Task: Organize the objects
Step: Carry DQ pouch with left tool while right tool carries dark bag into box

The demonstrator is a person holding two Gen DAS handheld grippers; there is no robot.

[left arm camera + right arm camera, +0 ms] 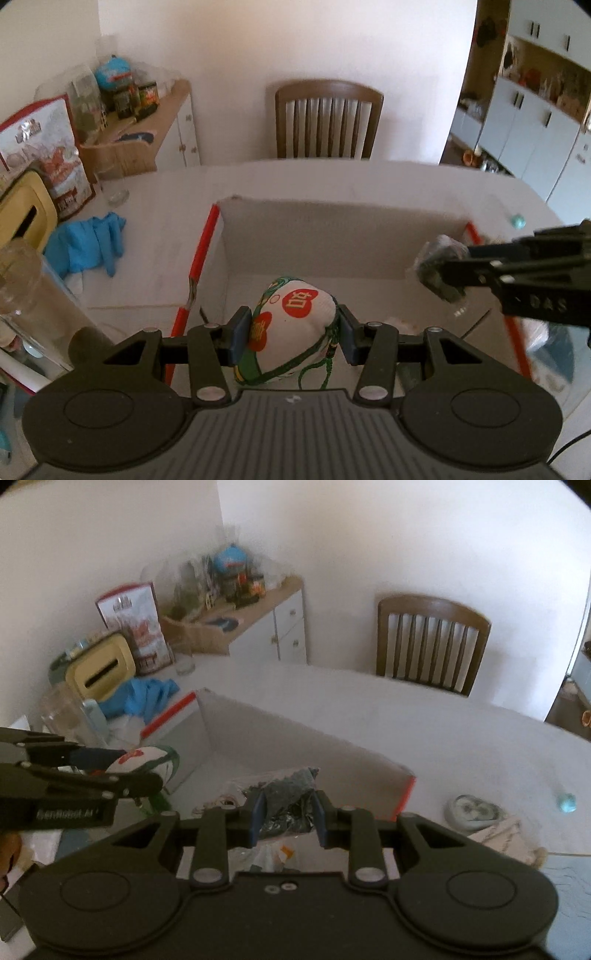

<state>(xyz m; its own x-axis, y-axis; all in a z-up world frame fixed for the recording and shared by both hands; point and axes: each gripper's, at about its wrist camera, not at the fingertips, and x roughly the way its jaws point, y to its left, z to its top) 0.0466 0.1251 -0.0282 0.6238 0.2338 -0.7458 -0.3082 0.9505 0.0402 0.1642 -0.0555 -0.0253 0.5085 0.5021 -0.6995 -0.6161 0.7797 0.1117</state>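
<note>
While both grippers hang over the open box [332,236], each has something clamped between its pads. The left gripper [293,334] is closed on a white pouch [295,325] printed with red hearts and edged in green cord; blue pads press its two sides, and the green cord dangles below. From the right wrist view the same pouch [142,758] shows at the left edge, held above the box's near left corner. The right gripper [288,818] is closed on a clear bag [291,797] of dark, grainy contents, its pads pinching the bag's lower part while the top bulges up beyond them. From the left wrist view that bag [439,266] hangs near the box's right wall, above the floor.

The box has pale inner walls, red-edged flaps folded outward, and stands on a white table [369,181]. Something small and pale lies on the box floor beneath the grippers; I cannot tell what it is. Left of the box lies a blue cloth [88,243], with a yellow container [101,668], a glass [184,659] and a red-and-white carton [135,624] behind it. Right of the box sit a round grey dish [474,810] and a small teal ball [567,801]. A wooden chair [328,118] stands at the far side of the table.
</note>
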